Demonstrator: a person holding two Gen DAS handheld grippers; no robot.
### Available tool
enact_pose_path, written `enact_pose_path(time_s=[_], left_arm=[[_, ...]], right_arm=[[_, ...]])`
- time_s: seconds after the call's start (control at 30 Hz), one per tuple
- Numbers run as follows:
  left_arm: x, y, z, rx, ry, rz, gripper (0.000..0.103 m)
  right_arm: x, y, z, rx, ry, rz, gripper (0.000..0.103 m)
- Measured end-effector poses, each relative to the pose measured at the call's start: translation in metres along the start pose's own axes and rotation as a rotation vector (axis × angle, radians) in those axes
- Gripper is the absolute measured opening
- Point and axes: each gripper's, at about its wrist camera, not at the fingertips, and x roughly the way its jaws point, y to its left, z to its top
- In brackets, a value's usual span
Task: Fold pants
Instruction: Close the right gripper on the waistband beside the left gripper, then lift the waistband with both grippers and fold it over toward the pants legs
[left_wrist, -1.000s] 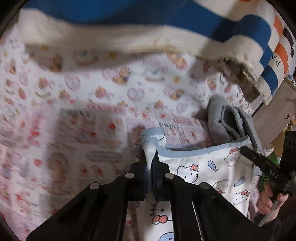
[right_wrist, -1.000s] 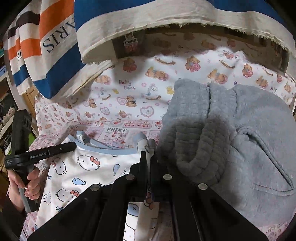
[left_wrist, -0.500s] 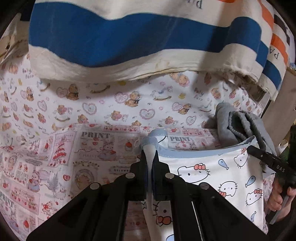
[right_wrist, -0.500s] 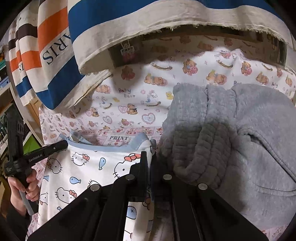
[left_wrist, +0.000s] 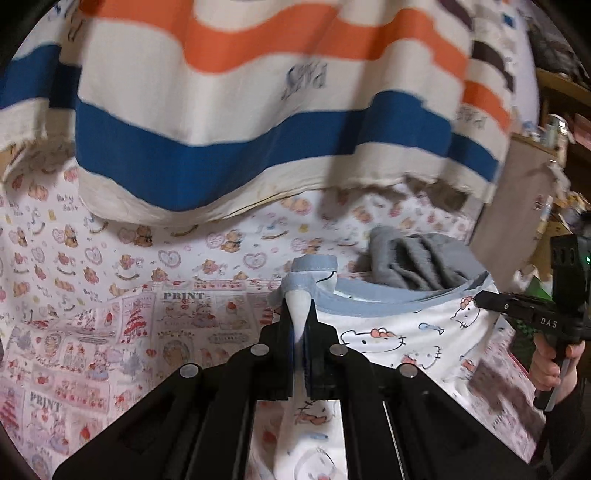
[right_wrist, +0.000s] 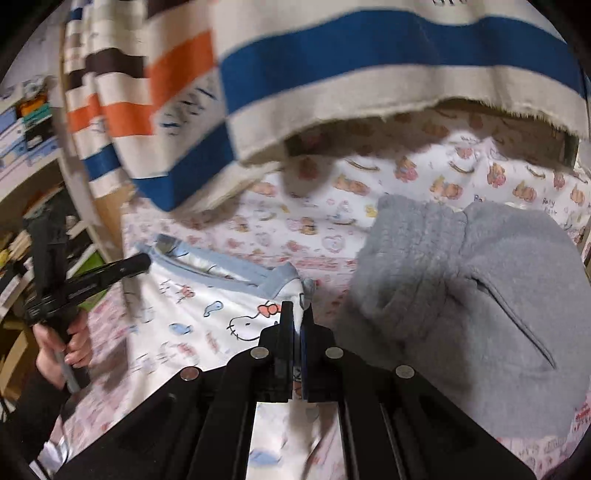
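Left black two-finger gripper (left_wrist: 300, 325): jaws pressed together on the pale blue waistband at one corner of the white cartoon-cat-print cotton pants (left_wrist: 399, 336); cloth bunches out above the fingertips. Seen from the other side, it reaches in from the left, carried by a hand (right_wrist: 64, 347).

Right black two-finger gripper (right_wrist: 297, 319): jaws likewise pinched tight on the opposite corner of the same waistband. In the left wrist view its body shows at the right edge (left_wrist: 524, 310), gripped by a hand (left_wrist: 554, 363) in a dark sleeve.

Pants: strung between the two grippers, waistband forming the upper edge, the printed fabric falling away toward the cameras, above a pink-and-white bear-print bed sheet (left_wrist: 110, 258).

Grey fleece garment (right_wrist: 472, 302): heaped on the sheet, just to the right of the right gripper, behind the waistband in the left view.

Cream cloth with blue, orange and brown stripes (left_wrist: 258, 122): hanging across the back, above the sheet.
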Motion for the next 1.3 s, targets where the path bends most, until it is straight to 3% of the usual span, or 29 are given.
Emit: enact_pose_path(time_s=[0.13,0.23,0.43,0.63,0.73,0.8,0.87,0.97,1.07,1.17,1.23,1.27,1.3], left_arm=[[-0.028,-0.005,-0.023,-0.004,-0.018,-0.049,0.003],[-0.037,-0.006,-0.044,-0.027,0.026,-0.089,0.003],[-0.026,-0.012,-0.079,0.004,0.164,-0.027,0.003],[-0.024,-0.009,-0.098,-0.004,0.264,-0.017,0.004],[-0.025,-0.008,-0.102,0.006,0.285,0.002,0.012],[-0.025,-0.008,-0.101,0.013,0.286,0.008,0.025],[-0.029,-0.009,-0.098,0.017,0.269,0.012,0.048],[-0.036,-0.012,-0.089,0.015,0.237,-0.022,0.051],[-0.035,-0.016,-0.076,-0.01,0.222,-0.04,0.059],[-0.023,-0.021,-0.068,-0.02,0.252,0.004,0.059],[-0.015,-0.022,-0.069,-0.026,0.291,0.023,0.055],[-0.013,-0.022,-0.072,-0.033,0.308,0.017,0.04],[-0.012,-0.022,-0.075,-0.041,0.321,0.003,0.032]], right_arm=[[-0.023,0.008,-0.023,-0.004,-0.001,0.015,0.002],[-0.029,0.006,-0.041,0.032,0.029,0.008,0.002],[-0.009,0.001,-0.077,0.055,0.136,-0.038,0.002],[0.005,-0.004,-0.1,0.082,0.224,-0.041,0.002],[0.005,-0.008,-0.106,0.093,0.25,-0.028,0.002],[0.007,-0.008,-0.108,0.086,0.255,-0.029,0.003],[0.005,-0.009,-0.108,0.091,0.256,-0.033,0.013],[-0.004,-0.009,-0.103,0.094,0.205,-0.064,0.035],[-0.012,-0.009,-0.092,0.113,0.16,-0.056,0.048],[-0.013,-0.006,-0.082,0.136,0.146,-0.04,0.048],[-0.008,0.002,-0.08,0.113,0.165,-0.061,0.039],[-0.006,0.006,-0.081,0.092,0.177,-0.075,0.03],[-0.005,0.01,-0.082,0.07,0.179,-0.091,0.027]])
